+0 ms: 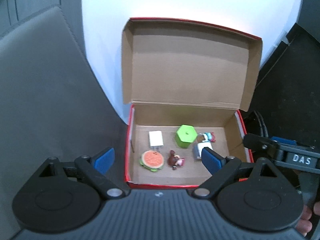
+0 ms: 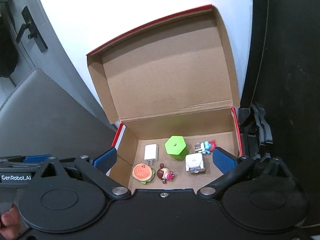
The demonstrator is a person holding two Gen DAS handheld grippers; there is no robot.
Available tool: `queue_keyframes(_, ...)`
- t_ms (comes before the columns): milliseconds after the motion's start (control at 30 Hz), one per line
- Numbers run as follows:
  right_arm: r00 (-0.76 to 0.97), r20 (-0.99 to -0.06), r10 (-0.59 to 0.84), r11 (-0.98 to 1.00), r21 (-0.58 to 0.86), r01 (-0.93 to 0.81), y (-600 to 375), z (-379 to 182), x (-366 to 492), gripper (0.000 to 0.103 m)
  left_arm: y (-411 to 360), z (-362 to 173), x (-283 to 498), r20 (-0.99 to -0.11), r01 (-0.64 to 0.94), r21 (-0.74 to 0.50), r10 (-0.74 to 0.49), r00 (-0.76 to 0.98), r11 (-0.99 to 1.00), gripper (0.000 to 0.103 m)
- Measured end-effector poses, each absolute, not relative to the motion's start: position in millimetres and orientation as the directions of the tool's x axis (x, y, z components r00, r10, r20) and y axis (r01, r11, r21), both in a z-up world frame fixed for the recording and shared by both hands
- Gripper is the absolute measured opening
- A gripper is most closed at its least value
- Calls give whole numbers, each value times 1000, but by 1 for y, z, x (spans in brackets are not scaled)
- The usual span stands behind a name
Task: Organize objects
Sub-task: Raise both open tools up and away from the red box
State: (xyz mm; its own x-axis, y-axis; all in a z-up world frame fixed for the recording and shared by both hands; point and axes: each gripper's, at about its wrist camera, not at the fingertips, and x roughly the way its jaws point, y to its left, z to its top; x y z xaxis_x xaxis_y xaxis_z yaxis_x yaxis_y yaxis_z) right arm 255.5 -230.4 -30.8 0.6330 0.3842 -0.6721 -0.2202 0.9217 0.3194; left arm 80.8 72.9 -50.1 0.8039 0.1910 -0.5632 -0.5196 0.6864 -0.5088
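- Your left gripper [image 1: 158, 160] hangs above the near edge of the box [image 1: 129, 140], jaws spread wide with nothing between the blue pads [image 1: 105, 160].
- Your right gripper [image 2: 165, 161] sits beside it over the same box [image 2: 237, 128], jaws likewise spread and holding nothing; its tip shows at the right edge of the left view.
- The box stands open, its lid [image 2: 166, 80] tilted up and back toward the white wall [image 2: 120, 6].
- All the items lie on the box floor: a white charger [image 2: 151, 152] at back left, with a green hexagonal pot [image 2: 176, 148] just beside it on the right.
- A burger toy [image 2: 142, 173] lies at front left, close to the charger's prongs; a small brown-haired doll [image 2: 165, 174] lies just right of it.
- A silvery-white adapter [image 2: 195, 162] sits right of centre, and a blue-and-red figure [image 2: 208, 146] lies behind it near the right wall.
- The box rests at the edge of a grey seat [image 2: 50, 120].
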Motion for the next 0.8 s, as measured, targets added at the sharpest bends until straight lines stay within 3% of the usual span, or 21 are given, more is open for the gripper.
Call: queue_keyframes(800,600,-705,378,926,296,-234,-229,-34,227,103,74,-58,50,-566,-483,-507,146,811,714,93)
